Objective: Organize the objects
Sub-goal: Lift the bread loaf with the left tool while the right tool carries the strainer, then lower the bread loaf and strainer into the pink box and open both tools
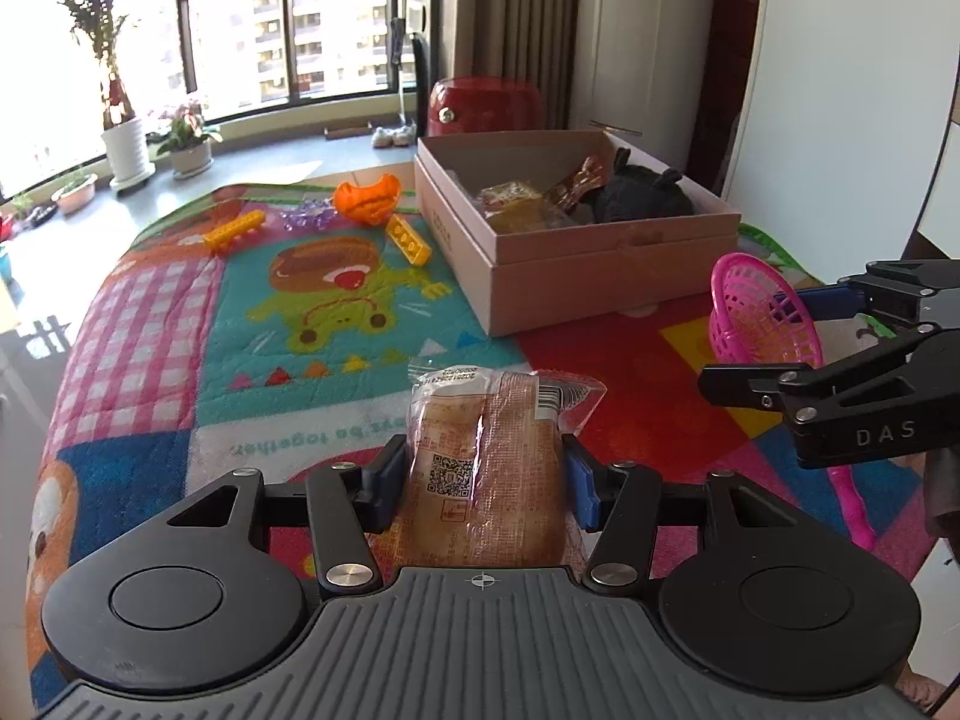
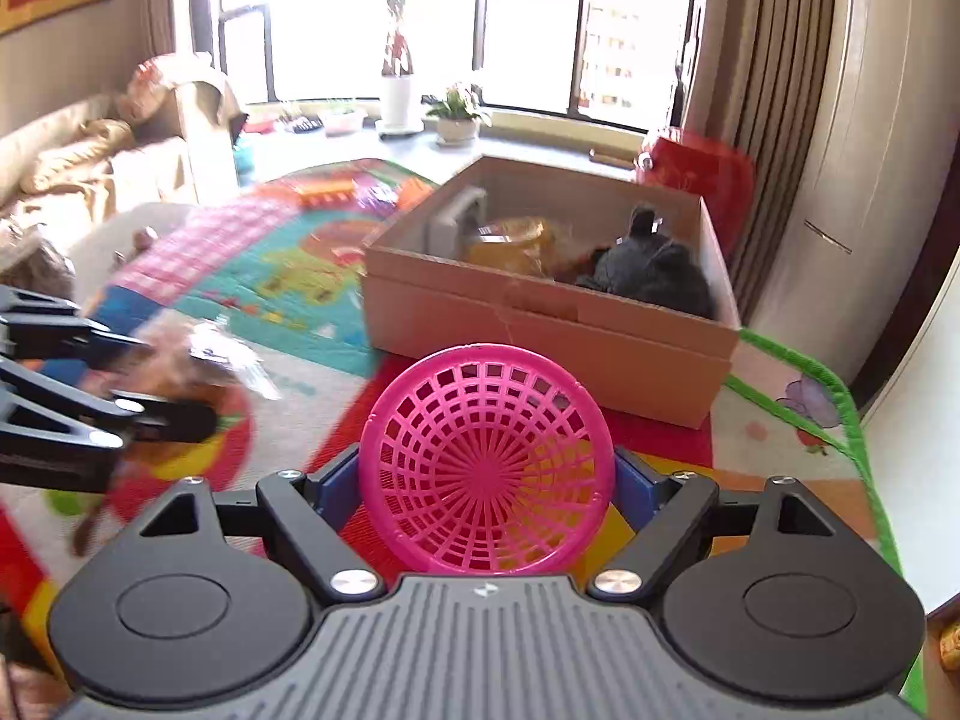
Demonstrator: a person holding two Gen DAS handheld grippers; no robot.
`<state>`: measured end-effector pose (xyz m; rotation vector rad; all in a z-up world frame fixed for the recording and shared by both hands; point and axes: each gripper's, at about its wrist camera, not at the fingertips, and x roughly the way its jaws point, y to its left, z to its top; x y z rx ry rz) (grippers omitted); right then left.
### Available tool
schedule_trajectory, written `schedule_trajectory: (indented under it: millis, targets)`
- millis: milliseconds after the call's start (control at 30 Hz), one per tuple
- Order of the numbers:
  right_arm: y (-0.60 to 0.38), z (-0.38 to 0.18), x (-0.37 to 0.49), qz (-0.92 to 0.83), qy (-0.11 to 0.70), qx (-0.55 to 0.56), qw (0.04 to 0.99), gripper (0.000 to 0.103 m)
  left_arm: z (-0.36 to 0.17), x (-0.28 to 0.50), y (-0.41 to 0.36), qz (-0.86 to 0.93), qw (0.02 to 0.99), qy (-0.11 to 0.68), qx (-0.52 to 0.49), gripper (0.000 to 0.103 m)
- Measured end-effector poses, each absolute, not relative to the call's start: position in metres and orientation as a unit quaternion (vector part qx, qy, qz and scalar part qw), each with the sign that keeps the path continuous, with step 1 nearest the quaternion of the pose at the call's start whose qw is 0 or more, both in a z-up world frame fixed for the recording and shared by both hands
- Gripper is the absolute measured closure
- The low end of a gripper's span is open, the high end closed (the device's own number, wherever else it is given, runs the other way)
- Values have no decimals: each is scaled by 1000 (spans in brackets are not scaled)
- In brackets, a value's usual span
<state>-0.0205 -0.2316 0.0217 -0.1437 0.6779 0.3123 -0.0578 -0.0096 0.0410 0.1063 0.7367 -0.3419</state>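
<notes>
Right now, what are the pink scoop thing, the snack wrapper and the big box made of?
The pink strainer looks like glossy molded plastic, with a thin open lattice. The snack wrapper seems to be clear crinkly plastic film, shiny at its sealed edge. The box looks like matte cardboard, with raw brown cut edges.

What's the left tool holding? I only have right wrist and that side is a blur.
Observer: A wrapped bread packet, clamped between the left tool's blue pads, QR code facing the camera.
Operator: What loose toys are left on the mat? The far side is smeared here.
Observer: Two yellow bricks, an orange toy and a clear purple piece, all left of the cardboard box.
Operator: Does the pink thing I'm gripping have a handle?
Observer: Yes. In left wrist, a pink handle runs down from the pink basket in the right tool.
</notes>
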Motion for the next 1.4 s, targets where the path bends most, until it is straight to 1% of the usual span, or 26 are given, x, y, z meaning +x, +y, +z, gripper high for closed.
schedule_trajectory:
  millis: [133,200,300,400,467,500,567,667,800,867,967,1067,1133,1200,1267,1333,1400]
  targets:
    - [-244,45,-39,148,300,-68,940,20,54,-60,-24,-188,918,345,51,45]
    - [-251,55,-45,141,283,-67,946,20,67,-50,-31,-199,923,326,46,45]
    - [-258,60,-46,132,276,-58,950,20,93,-18,-43,-207,938,277,25,45]
    - [-262,57,-39,126,279,-44,951,20,109,32,-56,-227,944,241,-11,44]
    - [-264,55,-35,124,284,-33,950,20,107,67,-68,-230,942,245,-12,43]
    - [-266,55,-32,123,285,-30,950,20,104,80,-70,-220,942,254,-22,46]
    - [-269,55,-29,117,284,-27,951,20,101,93,-69,-220,939,259,-46,47]
    - [-274,64,-23,114,278,-24,954,20,102,90,-55,-229,940,245,-69,47]
    - [-283,98,-4,107,242,-8,964,20,99,76,-26,-204,948,236,-69,47]
    - [-285,120,19,108,231,6,967,20,95,71,-10,-192,951,233,-68,47]
    - [-280,137,71,108,241,38,964,20,83,72,6,-184,948,247,-79,47]
    - [-267,133,130,87,261,49,960,20,71,72,19,-188,942,267,-80,47]
    - [-257,118,163,70,282,35,956,20,65,70,27,-188,940,274,-73,47]
    - [-248,98,190,72,320,22,944,19,59,67,37,-184,940,278,-72,47]
    - [-240,80,204,59,349,14,935,18,57,64,44,-179,940,281,-72,47]
    - [-237,77,206,58,345,9,937,13,55,66,48,-175,941,282,-70,47]
    - [-233,80,204,61,340,6,939,12,52,69,49,-177,940,284,-70,47]
